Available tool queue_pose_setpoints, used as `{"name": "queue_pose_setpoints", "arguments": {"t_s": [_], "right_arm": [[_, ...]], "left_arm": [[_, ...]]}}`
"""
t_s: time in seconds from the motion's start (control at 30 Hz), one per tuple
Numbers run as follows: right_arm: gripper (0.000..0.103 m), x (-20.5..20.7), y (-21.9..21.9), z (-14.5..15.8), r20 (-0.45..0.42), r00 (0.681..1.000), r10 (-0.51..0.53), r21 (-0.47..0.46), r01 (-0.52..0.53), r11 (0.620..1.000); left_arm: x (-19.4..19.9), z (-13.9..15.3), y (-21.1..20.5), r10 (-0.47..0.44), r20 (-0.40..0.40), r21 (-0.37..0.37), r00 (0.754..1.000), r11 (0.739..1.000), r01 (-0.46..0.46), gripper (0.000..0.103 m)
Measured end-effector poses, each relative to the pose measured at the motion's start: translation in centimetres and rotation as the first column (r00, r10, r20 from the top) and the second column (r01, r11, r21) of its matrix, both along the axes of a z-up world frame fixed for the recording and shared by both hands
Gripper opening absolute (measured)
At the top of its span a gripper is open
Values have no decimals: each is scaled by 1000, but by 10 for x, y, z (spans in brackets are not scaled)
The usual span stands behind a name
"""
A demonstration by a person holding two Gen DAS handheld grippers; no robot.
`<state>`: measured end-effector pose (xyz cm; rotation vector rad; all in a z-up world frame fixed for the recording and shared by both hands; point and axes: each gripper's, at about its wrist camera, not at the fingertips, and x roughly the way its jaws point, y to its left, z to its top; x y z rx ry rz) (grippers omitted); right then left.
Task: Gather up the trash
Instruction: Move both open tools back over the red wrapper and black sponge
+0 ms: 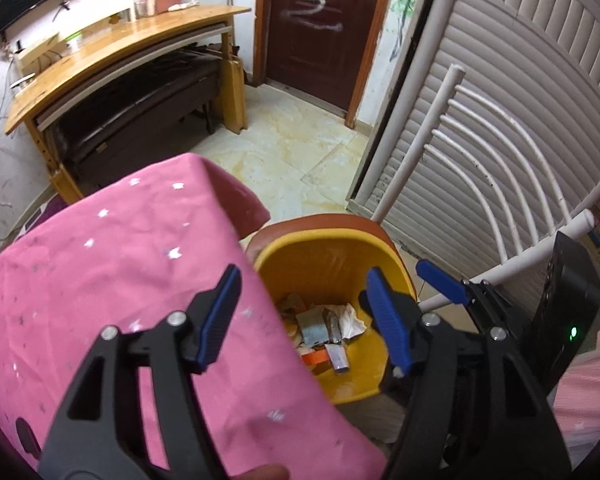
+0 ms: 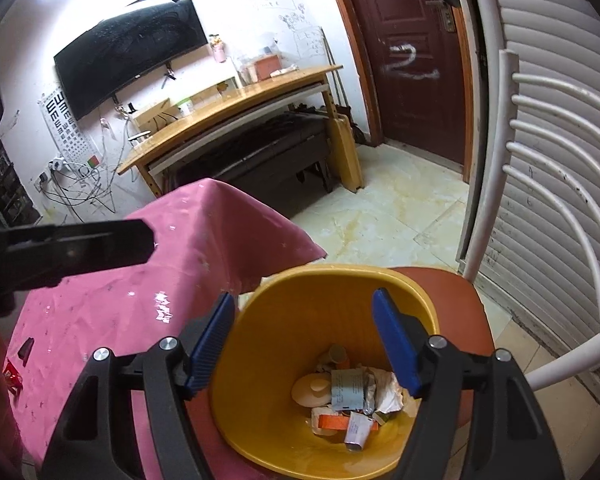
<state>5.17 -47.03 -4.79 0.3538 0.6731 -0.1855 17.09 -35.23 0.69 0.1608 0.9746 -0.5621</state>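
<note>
A yellow bin [image 1: 320, 264] stands on a chair's red-brown seat [image 1: 324, 222], right beside a table under a pink cloth [image 1: 112, 264]. Crumpled paper, wrappers and small packets [image 1: 326, 332] lie at its bottom. My left gripper [image 1: 304, 316] hangs open over the bin's left rim and the table edge, with nothing between its blue fingers. In the right wrist view my right gripper [image 2: 304, 344] is open directly above the bin [image 2: 320, 308], and the trash [image 2: 348, 396] lies loose below it. The right gripper's blue finger [image 1: 440, 282] also shows beside the bin.
The chair's white curved backrest [image 2: 540, 184] rises to the right, in front of a white louvred panel [image 1: 500, 80]. A small red scrap [image 2: 14, 376] and a dark item [image 2: 26, 348] lie on the pink cloth [image 2: 112, 320]. Beyond are tiled floor [image 1: 284, 152], a wooden desk [image 2: 240, 100] and a brown door [image 2: 416, 60].
</note>
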Motion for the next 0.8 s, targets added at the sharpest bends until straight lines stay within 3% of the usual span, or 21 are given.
{"name": "queue_pose_setpoints", "arguments": {"t_s": [0.23,0.4,0.57,0.8], "right_arm": [[69,-2,35,28,89,993,81,-21,-79,997],[70,5,77,44,117,973,200,-60,-194,979],[71,14,122,51,107,943,315,-92,-306,948],[72,27,179,49,67,903,424,-119,-414,902]], "left_arm": [[-14,23,61,67,49,-25,997,998,-66,70],[-18,42,117,135,98,-20,986,991,-134,79],[-21,48,174,210,134,14,968,977,-214,82],[-25,41,254,326,111,12,939,944,-330,82]]}}
